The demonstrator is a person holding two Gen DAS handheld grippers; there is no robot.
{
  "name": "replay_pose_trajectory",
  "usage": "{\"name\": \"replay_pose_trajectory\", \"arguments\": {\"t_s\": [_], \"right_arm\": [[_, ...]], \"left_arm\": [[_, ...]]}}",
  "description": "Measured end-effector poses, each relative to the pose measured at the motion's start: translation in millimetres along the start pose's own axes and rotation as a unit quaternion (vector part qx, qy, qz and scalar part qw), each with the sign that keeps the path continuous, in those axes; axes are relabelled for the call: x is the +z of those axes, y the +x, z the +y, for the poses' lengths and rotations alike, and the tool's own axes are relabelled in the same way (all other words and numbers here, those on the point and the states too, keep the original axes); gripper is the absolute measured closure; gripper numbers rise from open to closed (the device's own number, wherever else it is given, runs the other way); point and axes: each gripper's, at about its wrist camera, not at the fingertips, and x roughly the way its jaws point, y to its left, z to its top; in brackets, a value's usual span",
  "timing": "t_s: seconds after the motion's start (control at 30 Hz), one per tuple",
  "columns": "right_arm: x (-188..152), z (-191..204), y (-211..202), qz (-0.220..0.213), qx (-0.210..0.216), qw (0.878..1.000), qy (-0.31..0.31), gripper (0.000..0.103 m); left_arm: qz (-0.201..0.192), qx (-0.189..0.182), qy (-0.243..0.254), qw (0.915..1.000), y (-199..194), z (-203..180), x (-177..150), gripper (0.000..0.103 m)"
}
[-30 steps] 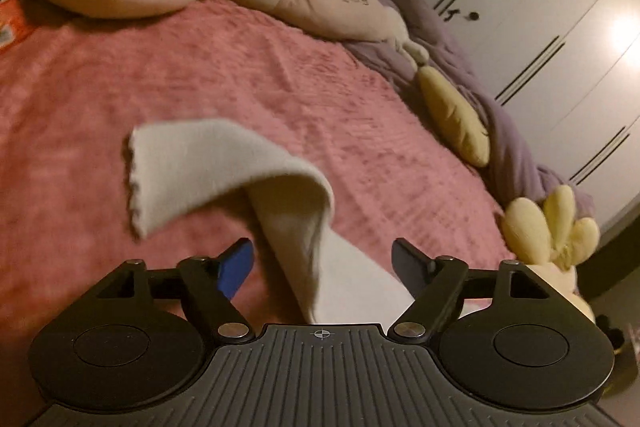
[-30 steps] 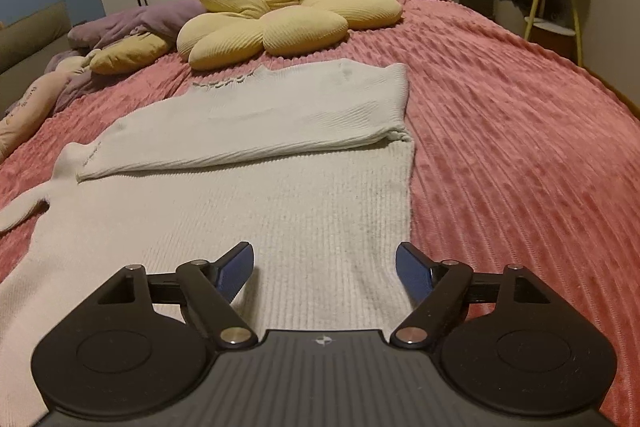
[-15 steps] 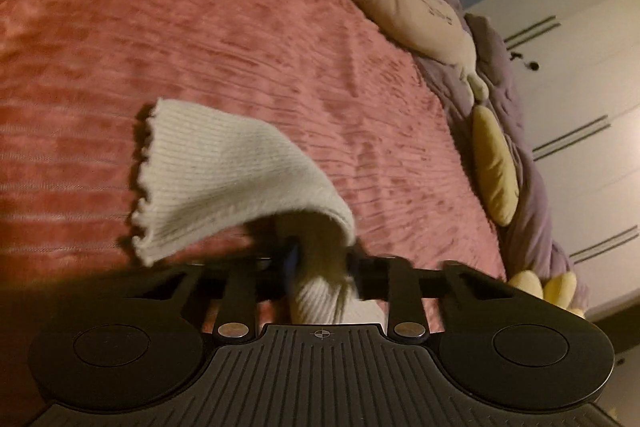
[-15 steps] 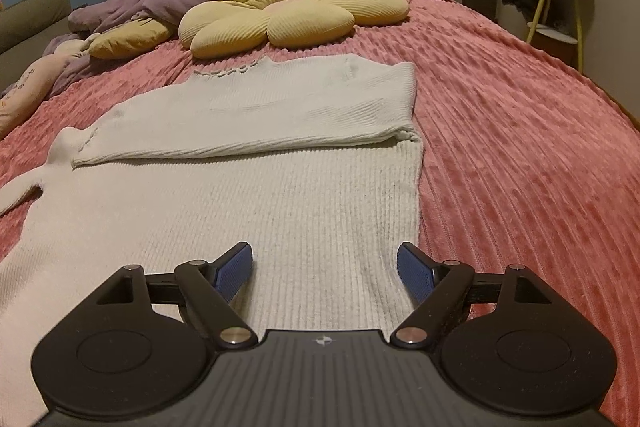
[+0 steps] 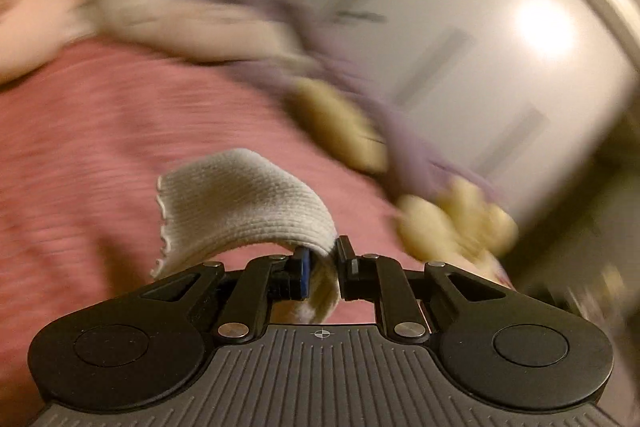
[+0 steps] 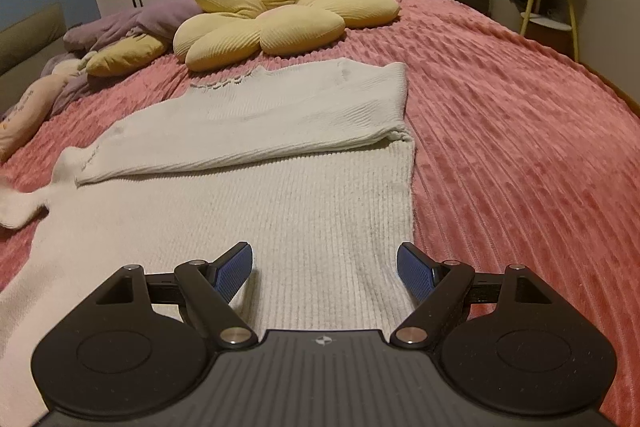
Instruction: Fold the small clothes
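- Left gripper (image 5: 322, 267) first: its jaws are closing, pads already pinching the cream knit sleeve (image 5: 240, 203), and the scalloped cuff end flops free over the left side of the jaws, clear above the pink bed cover (image 5: 100, 131).
- Everything beyond that sleeve is smeared by blur in the left wrist view, so nothing else there is worth calling.
- Moving right, the sweater (image 6: 248, 195) lies flat along the middle of the bed, one sleeve already folded across the chest, its right side edge running straight and well in from the bed's right edge.
- Right gripper (image 6: 325, 269) hangs over the near hem with its jaws wide apart, nothing between the blue pads, not touching the cloth as far as I can tell.
- At the far end of the bed, the yellow flower cushion (image 6: 280, 15) sits just beyond the neckline.
- Handling call: this is soft, light, ribbed knit, limp enough to droop the moment it's lifted and stretchy enough to pull out of line, though the pads should not slip on it.
- Best hold, I'd say, is near the cuff or on a doubled hem corner, where the fabric is thicker; a pinch mid-panel would just tent one layer.
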Motion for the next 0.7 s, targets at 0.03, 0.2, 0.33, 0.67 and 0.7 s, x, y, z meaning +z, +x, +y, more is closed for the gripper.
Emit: {"name": "replay_pose_trajectory", "arguments": {"t_s": [0.03, 0.2, 0.33, 0.67, 0.7], "right_arm": [[0, -1, -1, -0.001, 0.001, 1.0, 0.002, 0.023], [1, -7, -7, -0.005, 0.009, 1.0, 0.018, 0.023], [8, -17, -14, -0.011, 0.021, 0.999, 0.041, 0.023], [60, -11, 20, -0.007, 0.098, 0.994, 0.052, 0.026], [67, -6, 27, -0.005, 0.106, 0.993, 0.058, 0.028]], "left_arm": [[0.009, -0.028, 0.033, 0.999, 0, -27, -8, 0.087], [0.076, -0.147, 0.17, 0.9714, 14, -138, -77, 0.06], [0.137, -0.144, 0.203, 0.9588, 25, -158, -129, 0.031], [0.175, 0.028, 0.187, 0.9663, 29, -75, -157, 0.03], [0.176, 0.028, 0.185, 0.9663, 30, -71, -157, 0.028]]}}
